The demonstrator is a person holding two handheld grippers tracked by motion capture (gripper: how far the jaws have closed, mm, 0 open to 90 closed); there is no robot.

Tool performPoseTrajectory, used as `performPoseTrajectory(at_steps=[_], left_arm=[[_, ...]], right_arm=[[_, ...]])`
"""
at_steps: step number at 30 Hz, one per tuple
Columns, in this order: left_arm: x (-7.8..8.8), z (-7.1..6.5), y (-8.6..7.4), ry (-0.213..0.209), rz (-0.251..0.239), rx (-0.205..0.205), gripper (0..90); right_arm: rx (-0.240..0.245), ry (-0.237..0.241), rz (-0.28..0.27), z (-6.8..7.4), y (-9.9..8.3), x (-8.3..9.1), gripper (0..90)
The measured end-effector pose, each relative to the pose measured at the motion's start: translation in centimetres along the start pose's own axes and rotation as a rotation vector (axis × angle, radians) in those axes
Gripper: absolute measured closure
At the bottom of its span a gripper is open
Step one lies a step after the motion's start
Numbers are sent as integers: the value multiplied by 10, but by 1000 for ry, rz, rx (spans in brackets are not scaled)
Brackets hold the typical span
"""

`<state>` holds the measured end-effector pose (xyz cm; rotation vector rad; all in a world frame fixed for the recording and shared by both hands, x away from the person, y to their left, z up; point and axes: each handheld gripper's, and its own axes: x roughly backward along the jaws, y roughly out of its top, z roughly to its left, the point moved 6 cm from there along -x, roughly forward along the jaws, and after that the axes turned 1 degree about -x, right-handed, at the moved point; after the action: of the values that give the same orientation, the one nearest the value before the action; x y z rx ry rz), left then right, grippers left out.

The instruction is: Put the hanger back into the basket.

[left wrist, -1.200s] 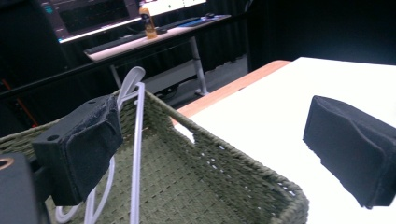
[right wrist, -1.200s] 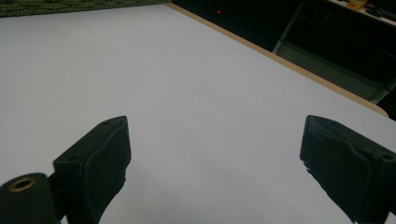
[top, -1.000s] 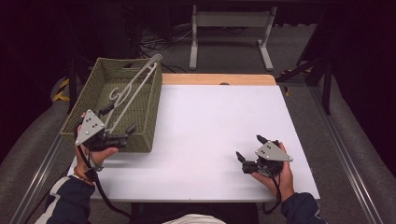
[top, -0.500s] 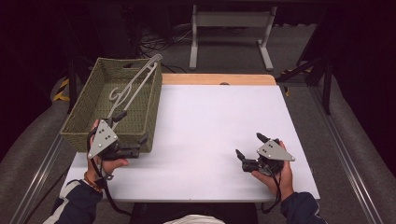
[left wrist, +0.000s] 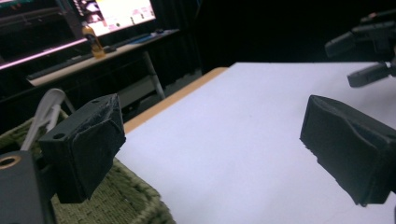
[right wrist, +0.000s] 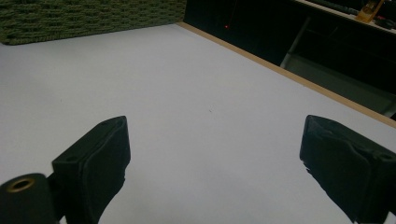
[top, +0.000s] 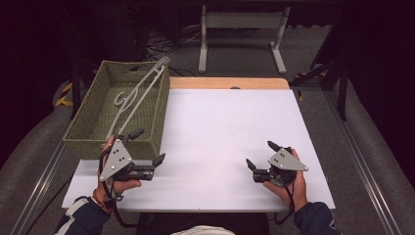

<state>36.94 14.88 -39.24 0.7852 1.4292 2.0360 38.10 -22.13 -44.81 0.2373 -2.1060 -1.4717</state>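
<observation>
The left gripper hovers at the near right corner of the woven olive-green rectangular basket, its jaws spread wide with nothing between them (one jaw sits over the basket's rim in the left gripper view, the other over the white table top). Inside the basket lies the pale grey plastic clothes hanger, propped slantwise with its upper end resting on the far right rim. The right gripper is well apart, held low over the table's near right part, jaws likewise wide and empty, touching nothing.
</observation>
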Motion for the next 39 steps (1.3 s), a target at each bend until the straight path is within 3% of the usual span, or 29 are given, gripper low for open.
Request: performPoseTrajectory(at_steps=[8,14,19,22,26,28,30,35,39], left_arm=[[-6,-9,-13,-17,41,-10,77],[-10,-20,-23,-75,88,-22,82],[-12,-25,-38,-94,129,9,82],[-12,-26,-46,-98,148,7,81],[-12,-27,-65,-85,211,-38,71],[-11,-25,-70,-80,227,-25,70],[-6,-22,-73,-80,219,20,65],[-1,-16,-78,-72,215,80,57],[-1,-16,-76,-62,203,68,48]], right_arm=[[-1,3,-4,1,0,2,94],[6,10,-4,4,-1,3,93],[10,20,-4,8,-2,3,93],[11,24,-4,9,-2,3,93],[16,36,-7,12,-3,4,92],[21,40,-5,12,-3,3,91],[24,52,-3,14,-5,2,91],[39,55,-4,16,-6,5,90],[35,50,-9,14,-6,8,90]])
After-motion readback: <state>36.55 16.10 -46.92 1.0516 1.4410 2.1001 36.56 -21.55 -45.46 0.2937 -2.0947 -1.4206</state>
